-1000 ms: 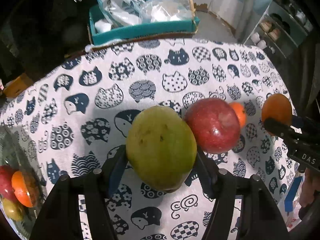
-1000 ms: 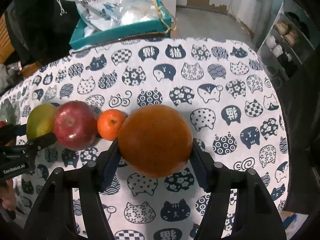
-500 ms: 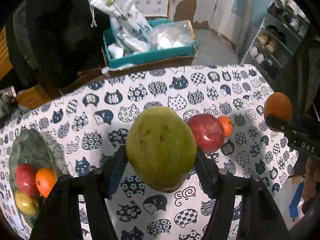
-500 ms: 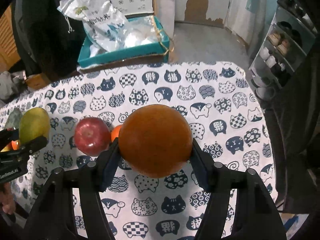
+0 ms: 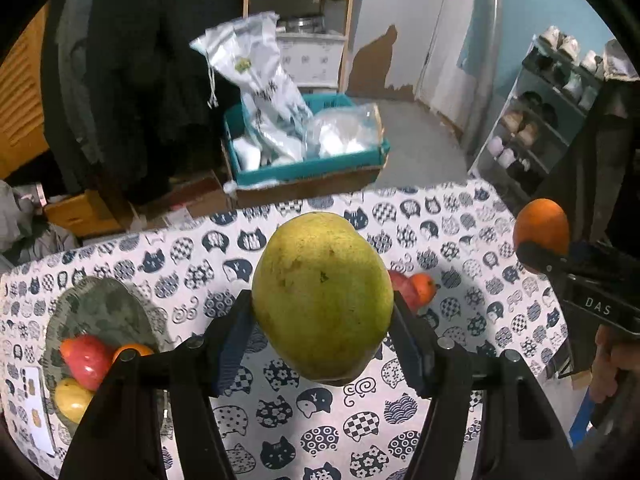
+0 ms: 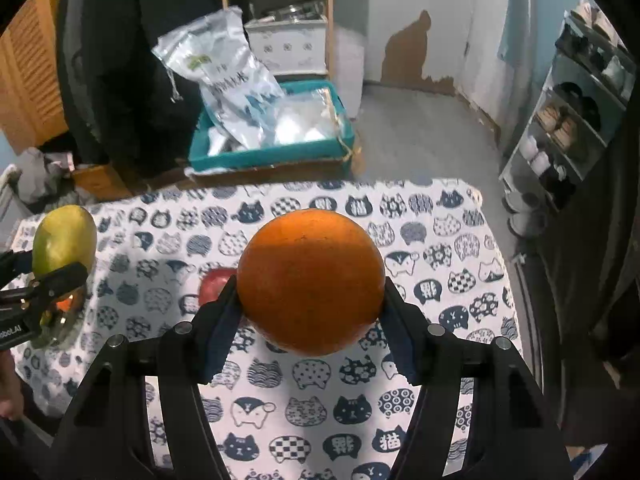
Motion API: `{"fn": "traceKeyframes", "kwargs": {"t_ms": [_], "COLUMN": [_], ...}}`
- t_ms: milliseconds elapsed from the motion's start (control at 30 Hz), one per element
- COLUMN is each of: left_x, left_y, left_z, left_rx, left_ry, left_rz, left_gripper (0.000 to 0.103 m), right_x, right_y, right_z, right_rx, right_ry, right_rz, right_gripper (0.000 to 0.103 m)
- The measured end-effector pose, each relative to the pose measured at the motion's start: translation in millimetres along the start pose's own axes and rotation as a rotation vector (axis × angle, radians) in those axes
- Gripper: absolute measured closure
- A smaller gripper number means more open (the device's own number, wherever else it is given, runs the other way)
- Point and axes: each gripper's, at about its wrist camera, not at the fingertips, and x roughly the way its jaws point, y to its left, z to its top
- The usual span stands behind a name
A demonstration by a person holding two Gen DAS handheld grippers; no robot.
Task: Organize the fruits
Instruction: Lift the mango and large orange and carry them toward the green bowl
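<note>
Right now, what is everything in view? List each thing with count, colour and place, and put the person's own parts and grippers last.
mango: 1, yellow-green, held above the table in the left gripper.
large orange: 1, orange, held above the table in the right gripper.
red apple: 1, red, on the tablecloth, mostly hidden behind the mango.
small orange: 1, orange, on the tablecloth beside the red apple.
glass plate: 1, clear greenish, table's left side, holding red, orange and yellow fruits.
tablecloth: 1, white with navy cats, over the table.
teal box: 1, beyond the table, holding plastic bags.
shoe rack: 1, right, by the wall.
left gripper: black, shut on the mango.
right gripper: black, shut on the large orange.
hand: 1, on the right gripper's handle.
</note>
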Motion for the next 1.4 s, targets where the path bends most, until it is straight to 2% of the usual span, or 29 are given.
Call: {"fn": "traceKeyframes", "kwargs": {"t_ms": [233, 800, 967, 1400], "left_x": [-30, -99, -113, -128], "left_y": [9, 11, 17, 50], "left_z": [5, 8, 6, -10], "left_rx": [-0.013, 0.033, 0.029, -0.01], "left_ry": [-0.038, -0.164, -0.183, -0.196], "left_rz": [-0.003, 0.012, 0.009, 0.056], "left_gripper": [0.036, 0.036, 0.036, 0.036], "right_x": [-31, -85, -96, -105], "right_y": [12, 32, 39, 74], "right_z": [11, 15, 14, 21], "right_rx": [-0.027, -0.056, -0.066, -0.112], "right_ry": [-0.061, -0.164, -0.186, -0.204], "right_rz": [0.022, 0.076, 0.091, 0.143], "right_gripper": [0.037, 0.037, 0.037, 0.037]}}
